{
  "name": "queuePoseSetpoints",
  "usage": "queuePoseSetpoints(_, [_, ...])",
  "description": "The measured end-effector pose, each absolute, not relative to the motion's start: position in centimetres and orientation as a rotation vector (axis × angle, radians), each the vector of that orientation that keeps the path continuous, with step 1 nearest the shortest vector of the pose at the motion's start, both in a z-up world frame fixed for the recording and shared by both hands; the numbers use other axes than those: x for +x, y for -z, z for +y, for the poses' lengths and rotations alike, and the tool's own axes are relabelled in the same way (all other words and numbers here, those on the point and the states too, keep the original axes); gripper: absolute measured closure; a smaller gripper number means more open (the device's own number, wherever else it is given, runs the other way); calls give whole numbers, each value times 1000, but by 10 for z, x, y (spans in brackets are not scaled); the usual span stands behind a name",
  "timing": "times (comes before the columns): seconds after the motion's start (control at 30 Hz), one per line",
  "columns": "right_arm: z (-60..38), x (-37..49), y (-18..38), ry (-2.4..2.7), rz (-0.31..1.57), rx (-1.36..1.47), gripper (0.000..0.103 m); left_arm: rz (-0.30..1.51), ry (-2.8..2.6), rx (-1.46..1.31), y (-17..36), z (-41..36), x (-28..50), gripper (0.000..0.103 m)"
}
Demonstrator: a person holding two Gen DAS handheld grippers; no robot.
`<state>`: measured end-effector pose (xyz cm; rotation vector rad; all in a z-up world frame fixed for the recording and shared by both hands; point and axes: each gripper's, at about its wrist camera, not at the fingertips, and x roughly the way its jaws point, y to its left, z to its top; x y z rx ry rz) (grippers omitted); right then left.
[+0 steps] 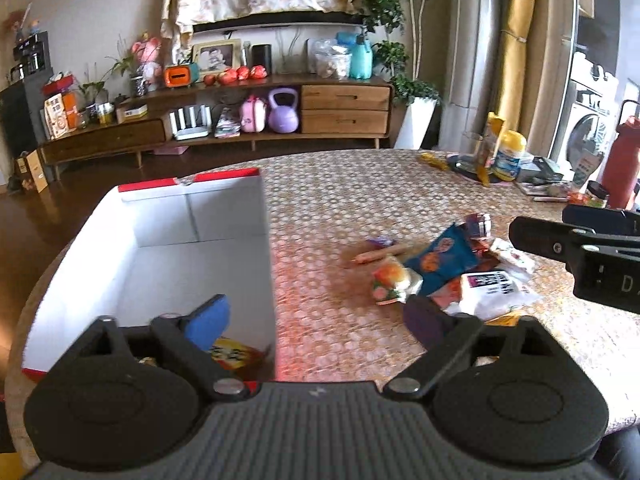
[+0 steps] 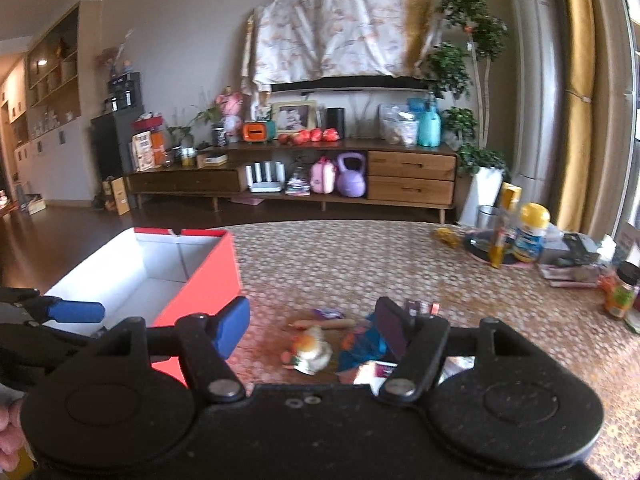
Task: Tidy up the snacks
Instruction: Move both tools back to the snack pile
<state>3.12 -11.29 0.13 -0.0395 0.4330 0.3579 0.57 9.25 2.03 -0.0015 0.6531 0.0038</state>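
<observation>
On the table, the left gripper (image 1: 316,312) hangs wide open and empty beside the red box (image 1: 192,220). The right gripper (image 2: 314,330), partly open and empty, should drop squarely over the blue packet (image 2: 362,346) and pinch one snack only.

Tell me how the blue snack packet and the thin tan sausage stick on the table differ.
The flat blue snack packet with orange print is broad and crinkled; the thin tan sausage stick is narrow and rod-shaped. The packet overlaps other wrappers in the pile; the stick lies at the pile's edge, mostly on the bare patterned tablecloth. Both lie flat outside the red box with white inside, and neither claw holds them.
</observation>
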Motion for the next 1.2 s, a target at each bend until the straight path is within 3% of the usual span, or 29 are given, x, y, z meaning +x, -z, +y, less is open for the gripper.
queuePoseSetpoints(0.2, [-140, 26, 7, -303, 436, -27, 30, 647, 43, 12, -16, 68, 8, 4])
queuePoseSetpoints(0.73, [-199, 31, 43, -185, 486, 19, 12, 681, 122, 65, 16, 26, 32, 0])
queuePoseSetpoints(1.2, [-223, 54, 72, -160, 563, 46, 11, 671, 149, 84, 36, 6, 59, 0])
